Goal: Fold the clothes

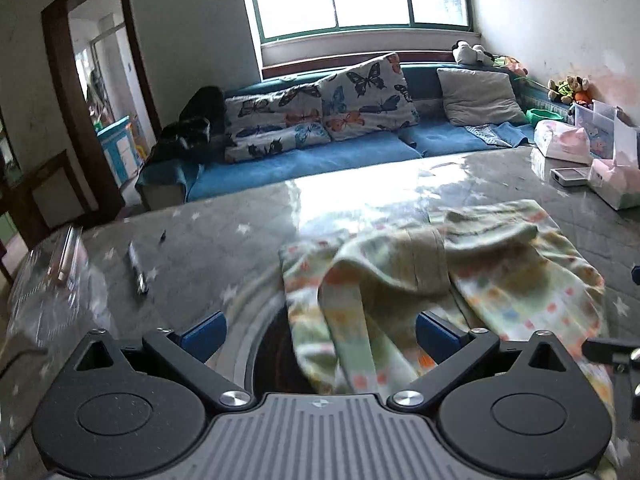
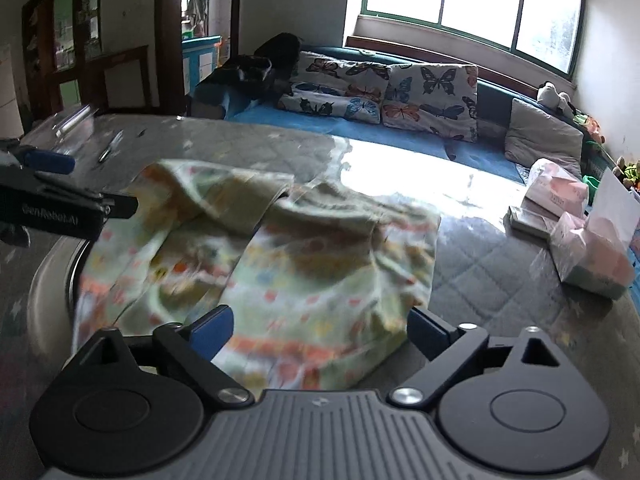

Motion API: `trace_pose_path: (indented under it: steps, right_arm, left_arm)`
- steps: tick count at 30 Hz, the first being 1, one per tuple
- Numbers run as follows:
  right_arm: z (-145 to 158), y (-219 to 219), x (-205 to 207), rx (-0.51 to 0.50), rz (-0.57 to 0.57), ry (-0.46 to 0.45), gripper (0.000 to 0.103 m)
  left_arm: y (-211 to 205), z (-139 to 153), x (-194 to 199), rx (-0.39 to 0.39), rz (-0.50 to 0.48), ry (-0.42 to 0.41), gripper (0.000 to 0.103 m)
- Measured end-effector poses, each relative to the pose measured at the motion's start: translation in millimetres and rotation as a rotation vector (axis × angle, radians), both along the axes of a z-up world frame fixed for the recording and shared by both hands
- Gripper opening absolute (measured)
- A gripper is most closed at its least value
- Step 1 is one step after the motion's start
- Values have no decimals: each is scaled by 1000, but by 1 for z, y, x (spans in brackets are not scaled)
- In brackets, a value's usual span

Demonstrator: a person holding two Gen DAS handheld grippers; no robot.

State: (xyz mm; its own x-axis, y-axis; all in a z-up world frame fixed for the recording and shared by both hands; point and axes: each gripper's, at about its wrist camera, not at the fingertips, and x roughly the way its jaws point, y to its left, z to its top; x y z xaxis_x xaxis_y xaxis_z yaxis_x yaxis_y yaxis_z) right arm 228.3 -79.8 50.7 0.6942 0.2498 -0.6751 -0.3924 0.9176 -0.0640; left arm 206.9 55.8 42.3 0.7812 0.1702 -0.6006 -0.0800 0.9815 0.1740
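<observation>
Right now a crumpled pale-green garment with orange and yellow print (image 1: 460,276) lies bunched on the grey quilted table cover with white stars (image 1: 224,236), its near edge drooping over the table's rim. Near it, the left gripper (image 1: 320,330) hovers with blue-tipped fingers (image 1: 204,330) spread wide, gripping nothing. To the right, the right gripper (image 2: 320,330) likewise stands wide apart, cloth between but unclamped. Pink tissue packs (image 2: 592,256) sit far right.
</observation>
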Motion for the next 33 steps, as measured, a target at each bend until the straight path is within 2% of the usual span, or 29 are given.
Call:
trace_pose_path:
  steps: [6,9,12,14,15,17,19,20,26,33]
  right_arm:
    - [-3,-1,44,36,-30,21,80]
    - [-7,0,66,43,-41,32,76]
    - [-13,1,87,62,-53,52,71]
    - [-19,1,98,74,-54,70,65]
    - [-22,2,105,78,-56,78,64]
    - [-27,4,115,80,-59,81,61]
    - [-32,6,122,90,-56,92,52]
    - [-34,6,125,102,-47,104,43]
    - [-29,-2,118,158,-38,109,13]
    - [9,-34,77,213,-43,25,10]
  left_arm:
    - [1,-11,37,10,-34,3,95]
    - [4,-17,51,-19,-47,17,83]
    - [6,-24,60,-47,-64,33,69]
    - [8,-28,64,-63,-75,42,47]
    - [9,-30,65,-72,-79,45,42]
    - [11,-32,66,-91,-83,49,23]
    - [15,-31,65,-113,-78,42,15]
    - [17,-30,64,-125,-77,37,12]
    - [29,-20,47,-145,-40,0,8]
    - [54,3,1,-184,52,-69,7]
